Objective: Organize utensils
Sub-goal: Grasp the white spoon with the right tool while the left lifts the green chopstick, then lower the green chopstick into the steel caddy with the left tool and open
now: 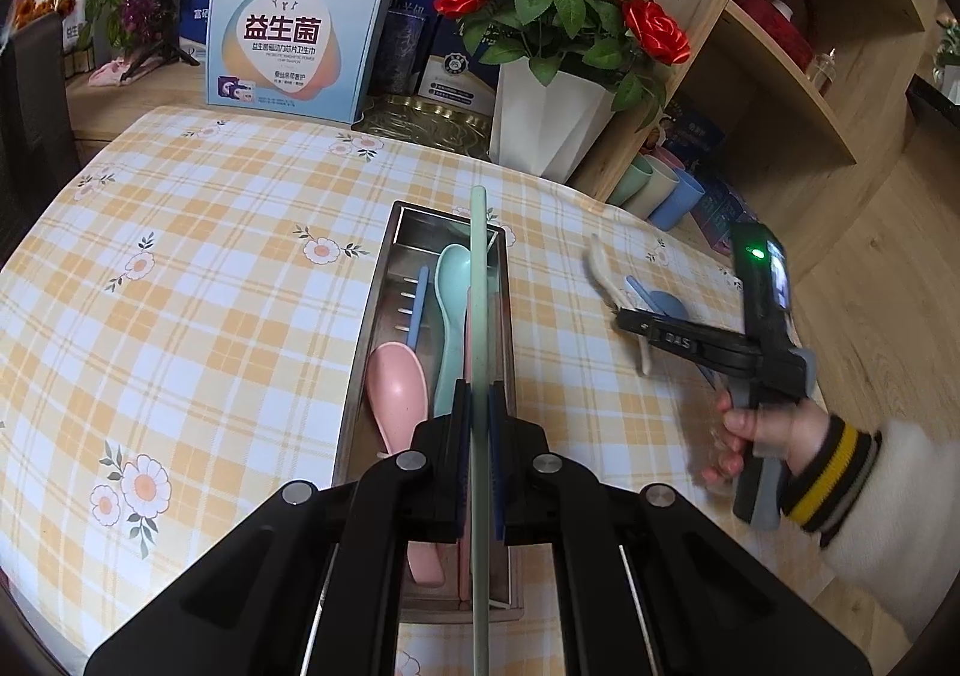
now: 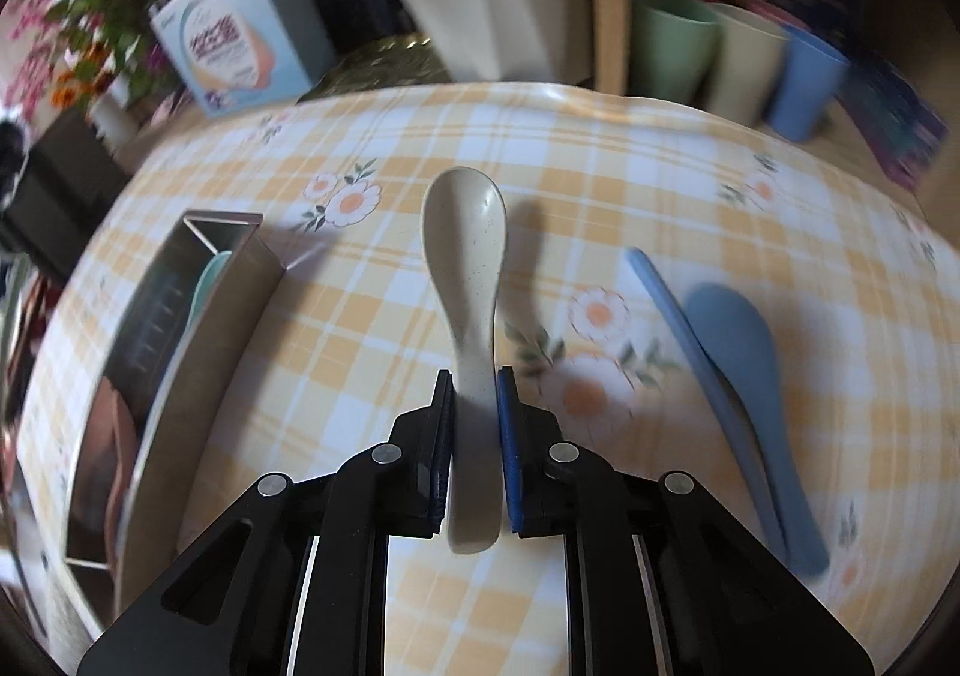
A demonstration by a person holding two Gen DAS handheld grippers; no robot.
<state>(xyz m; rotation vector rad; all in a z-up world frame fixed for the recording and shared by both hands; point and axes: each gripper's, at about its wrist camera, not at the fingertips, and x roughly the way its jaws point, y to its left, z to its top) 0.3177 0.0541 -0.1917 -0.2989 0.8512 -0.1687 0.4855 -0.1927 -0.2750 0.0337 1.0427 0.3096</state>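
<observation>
"益生菌" and "Longrich" on light blue box (image 1: 288,40)

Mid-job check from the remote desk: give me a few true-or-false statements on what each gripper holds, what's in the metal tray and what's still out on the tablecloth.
1. The left gripper is shut on a green chopstick. True.
2. The right gripper holds a blue spoon. False: its pads flank the beige spoon, by the handle.
3. The pink spoon lies in the metal tray. True.
4. The blue spoon is already in the tray. False: it lies on the tablecloth, beside a blue chopstick.
5. The mint spoon lies in the tray. True.
</observation>
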